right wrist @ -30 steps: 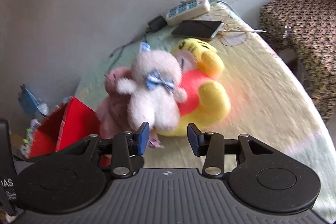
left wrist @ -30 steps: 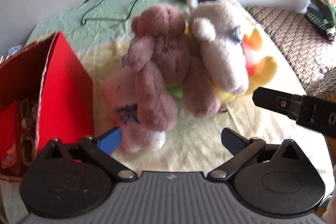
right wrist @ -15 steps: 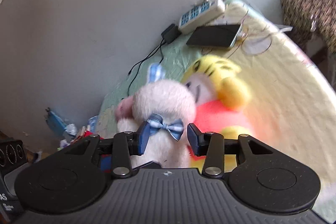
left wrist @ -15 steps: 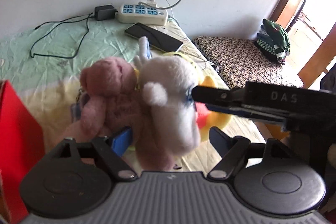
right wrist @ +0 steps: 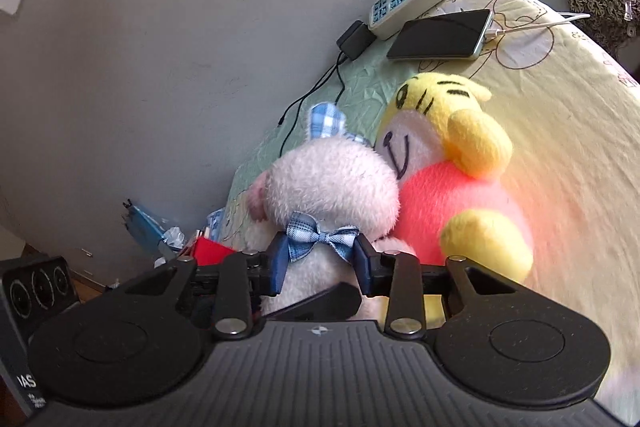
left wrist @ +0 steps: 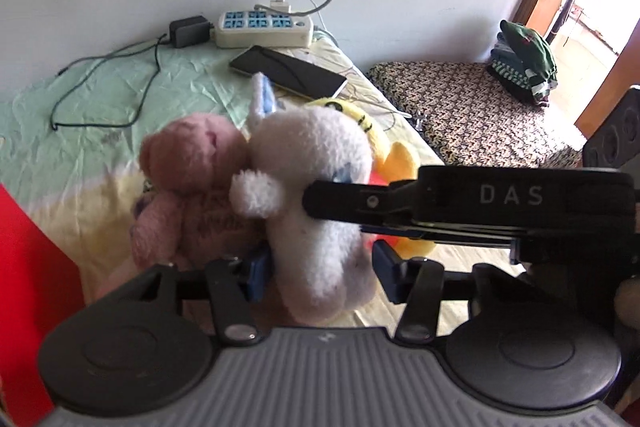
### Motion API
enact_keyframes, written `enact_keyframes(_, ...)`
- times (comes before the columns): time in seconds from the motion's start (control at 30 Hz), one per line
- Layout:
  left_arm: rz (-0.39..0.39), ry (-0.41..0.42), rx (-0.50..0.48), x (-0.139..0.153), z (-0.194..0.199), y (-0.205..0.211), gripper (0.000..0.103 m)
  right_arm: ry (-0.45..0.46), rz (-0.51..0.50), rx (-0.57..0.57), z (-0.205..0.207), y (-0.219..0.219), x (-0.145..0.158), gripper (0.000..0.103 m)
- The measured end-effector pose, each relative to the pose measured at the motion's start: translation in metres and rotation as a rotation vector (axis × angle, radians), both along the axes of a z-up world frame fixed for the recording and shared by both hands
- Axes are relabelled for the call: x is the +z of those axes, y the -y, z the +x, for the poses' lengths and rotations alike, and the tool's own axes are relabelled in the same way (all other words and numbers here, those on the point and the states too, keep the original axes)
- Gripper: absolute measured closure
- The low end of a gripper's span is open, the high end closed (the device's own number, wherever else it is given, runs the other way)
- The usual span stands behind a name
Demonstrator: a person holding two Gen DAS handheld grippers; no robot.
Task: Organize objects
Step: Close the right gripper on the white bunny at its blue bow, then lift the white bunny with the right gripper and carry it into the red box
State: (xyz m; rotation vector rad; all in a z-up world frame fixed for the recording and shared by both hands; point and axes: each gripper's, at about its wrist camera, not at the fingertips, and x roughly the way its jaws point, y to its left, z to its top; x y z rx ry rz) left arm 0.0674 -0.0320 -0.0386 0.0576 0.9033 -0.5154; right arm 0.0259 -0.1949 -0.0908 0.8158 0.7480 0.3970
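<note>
A white plush toy (left wrist: 308, 163) with a blue checked bow (right wrist: 320, 239) stands between a pink bear (left wrist: 192, 179) and a yellow-and-red plush (right wrist: 460, 195) on the bed. My left gripper (left wrist: 322, 271) is shut on the white toy's lower body. My right gripper (right wrist: 322, 261) reaches in from the right at bow height. Its jaws are closing, and both pads touch the white toy's (right wrist: 328, 187) neck. One of its fingers (left wrist: 340, 201) lies across the toy's chest in the left wrist view. The pink bear leans on the white toy's left side.
A red box (left wrist: 24, 267) stands at the left. Behind the toys lie a phone (left wrist: 288, 71), a power strip (left wrist: 264, 25), a black charger (left wrist: 188, 31) and cables. A patterned seat (left wrist: 472, 107) with folded clothes (left wrist: 524, 63) is to the right.
My left gripper came in close to the toys and its jaws went from wide open to shut on the white toy. My right gripper moved in and narrowed around the bow.
</note>
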Motion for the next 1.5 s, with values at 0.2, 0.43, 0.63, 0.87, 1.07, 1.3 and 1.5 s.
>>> enact_keyframes(0.2,0.0,0.031,-0.003,0.02,-0.031,-0.004,0.05,0.067,-0.055,0.03,-0.04,-0.008,0.031,0.066)
enact_keyframes(0.43,0.028,0.123,0.051,0.049,-0.086,-0.015,0.049,0.171,-0.085,0.158,-0.057,-0.042,0.06,0.066)
enact_keyframes(0.63,0.042,0.191,0.19,0.071,-0.113,-0.056,0.049,0.239,-0.081,0.29,-0.045,-0.103,0.082,0.066)
enact_keyframes(0.87,0.072,0.24,0.324,0.087,-0.121,-0.129,0.048,0.241,-0.08,0.408,-0.013,-0.196,0.085,0.066)
enact_keyframes(1.07,0.099,0.2,0.395,0.078,-0.11,-0.206,0.047,0.172,-0.088,0.469,0.013,-0.278,0.061,0.066)
enact_keyframes(1.3,0.165,0.122,0.404,0.043,-0.087,-0.281,0.047,0.072,-0.107,0.477,0.029,-0.335,0.033,0.066)
enact_keyframes(1.5,0.192,0.064,0.379,0.014,-0.065,-0.32,0.047,-0.043,-0.089,0.44,0.04,-0.363,0.018,0.066)
